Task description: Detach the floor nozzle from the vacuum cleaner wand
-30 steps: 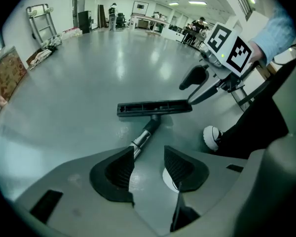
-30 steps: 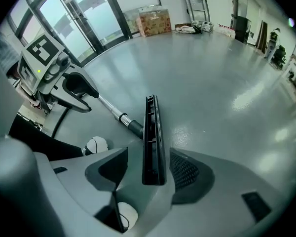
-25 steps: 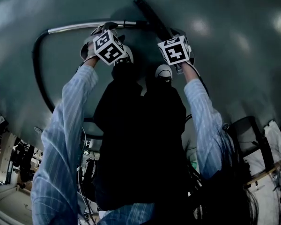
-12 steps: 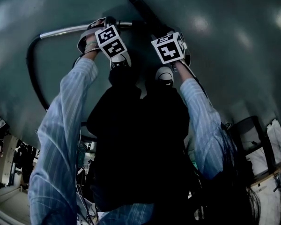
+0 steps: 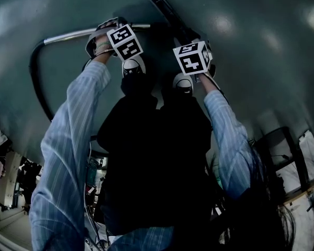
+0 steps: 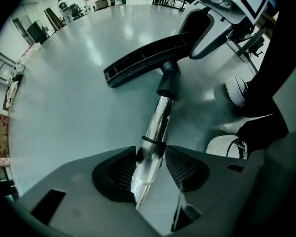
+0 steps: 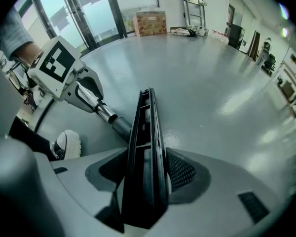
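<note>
Left gripper (image 6: 150, 171): my jaws are pinched on the wand (image 6: 158, 120), one pad against each side of the shiny metal tube. The tube's long axis runs from between these jaws straight away and slightly right, ending in the black neck of the floor nozzle (image 6: 143, 60). The two parts are joined there.

Right gripper (image 7: 145, 176): my jaws are clamped on the floor nozzle, gripping the black bar across its narrow thickness. From this side its long axis points directly away from me along the jaws, edge-on. The wand comes in from the left and meets the bar partway along.

From the left gripper view the nozzle's long axis lies across the wand, slanting from lower left to upper right, over the grey floor (image 6: 79, 73).

The head view is dim. The nozzle shows as a dark bar beyond both marker cubes, and a hose (image 5: 34, 82) curves off to my left. I cannot say with confidence whether the nozzle touches the floor.
</note>
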